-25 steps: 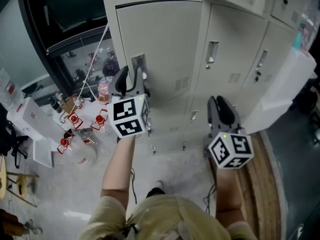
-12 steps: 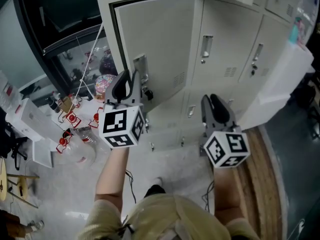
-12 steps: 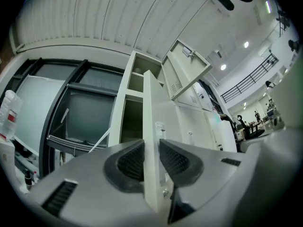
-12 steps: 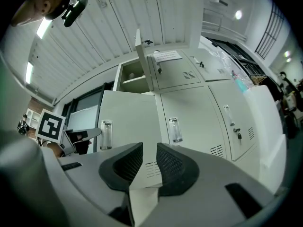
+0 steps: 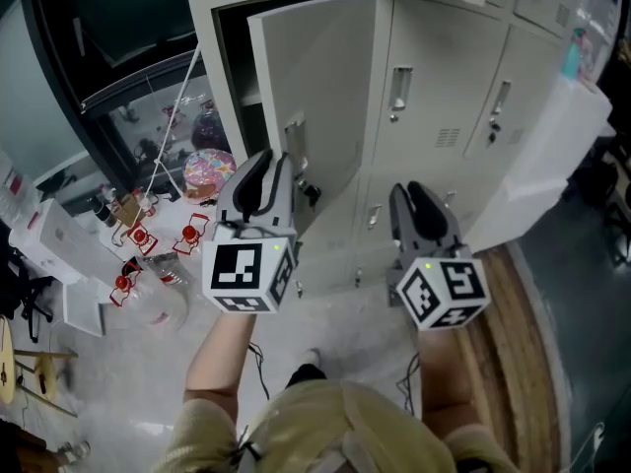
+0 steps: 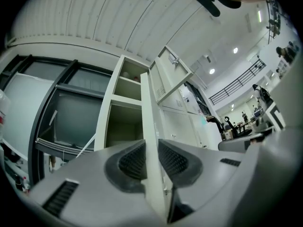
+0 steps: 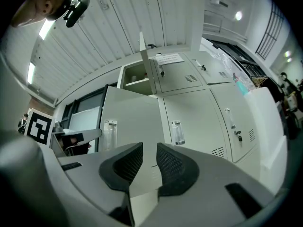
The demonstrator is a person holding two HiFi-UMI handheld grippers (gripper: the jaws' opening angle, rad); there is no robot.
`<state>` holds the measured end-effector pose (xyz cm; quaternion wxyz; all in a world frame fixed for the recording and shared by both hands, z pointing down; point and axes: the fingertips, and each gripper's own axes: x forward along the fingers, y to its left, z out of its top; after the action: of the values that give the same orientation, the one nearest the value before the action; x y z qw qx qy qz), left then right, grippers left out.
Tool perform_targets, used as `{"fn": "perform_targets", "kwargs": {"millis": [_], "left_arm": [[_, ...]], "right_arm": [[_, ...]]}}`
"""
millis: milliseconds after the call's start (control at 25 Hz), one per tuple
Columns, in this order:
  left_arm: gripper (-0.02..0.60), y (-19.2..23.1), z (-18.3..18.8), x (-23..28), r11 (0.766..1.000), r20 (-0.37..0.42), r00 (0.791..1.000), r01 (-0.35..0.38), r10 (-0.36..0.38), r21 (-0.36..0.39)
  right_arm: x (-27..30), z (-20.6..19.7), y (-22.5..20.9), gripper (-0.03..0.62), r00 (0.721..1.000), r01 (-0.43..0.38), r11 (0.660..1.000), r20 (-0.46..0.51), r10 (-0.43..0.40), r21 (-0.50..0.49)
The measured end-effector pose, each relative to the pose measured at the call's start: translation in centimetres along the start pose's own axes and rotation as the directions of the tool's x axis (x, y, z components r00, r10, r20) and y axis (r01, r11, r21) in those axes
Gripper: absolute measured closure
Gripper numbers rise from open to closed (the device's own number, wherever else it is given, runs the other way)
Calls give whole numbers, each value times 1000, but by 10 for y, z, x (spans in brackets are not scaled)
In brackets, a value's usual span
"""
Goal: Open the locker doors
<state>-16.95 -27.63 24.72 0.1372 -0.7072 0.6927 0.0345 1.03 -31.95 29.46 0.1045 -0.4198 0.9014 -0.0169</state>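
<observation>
Locker door (image 5: 320, 87) ajar; shadowed compartment (image 5: 237, 67) behind

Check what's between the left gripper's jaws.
The open locker door's edge stands between the left gripper's closing jaws, seen in the left gripper view.

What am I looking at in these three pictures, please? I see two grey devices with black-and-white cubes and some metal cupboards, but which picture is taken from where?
There is no robot here. A person holds a gripper in each hand, and the patterned cubes are part of them. The head view looks down from the person's head. The other two pictures come from a camera on each gripper, looking along its jaws. The left gripper is closing its jaws on the edge of the open locker door, which stands between the pads. The right gripper is open and empty, facing the closed lockers. Small clutter lies on the floor at the left.
</observation>
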Motion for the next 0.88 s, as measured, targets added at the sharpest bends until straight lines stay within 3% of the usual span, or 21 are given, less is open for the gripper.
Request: {"fn": "perform_targets", "kwargs": {"millis": [160,320,440,640,880], "left_arm": [[509,-17,6,-4,999,9,999,45,-45,18],[509,-39,8,-9,993,16,993,118,-118,-18],[509,-61,10,-11,981,35,980,195,-194,-26],[516,-98,23,-8,961,75,959,274,-275,24],[517,-133,25,-1,932,91,928,363,-362,8]], "right_arm": [[-3,6,0,520,1000,3,1000,11,-3,-4],[-10,7,-7,521,1000,24,1000,16,-24,1],[-17,9,-14,522,998,51,999,20,-51,-2],[-30,13,-29,520,994,104,995,27,-104,-5],[-49,17,-53,520,984,176,984,38,-175,-8]]}}
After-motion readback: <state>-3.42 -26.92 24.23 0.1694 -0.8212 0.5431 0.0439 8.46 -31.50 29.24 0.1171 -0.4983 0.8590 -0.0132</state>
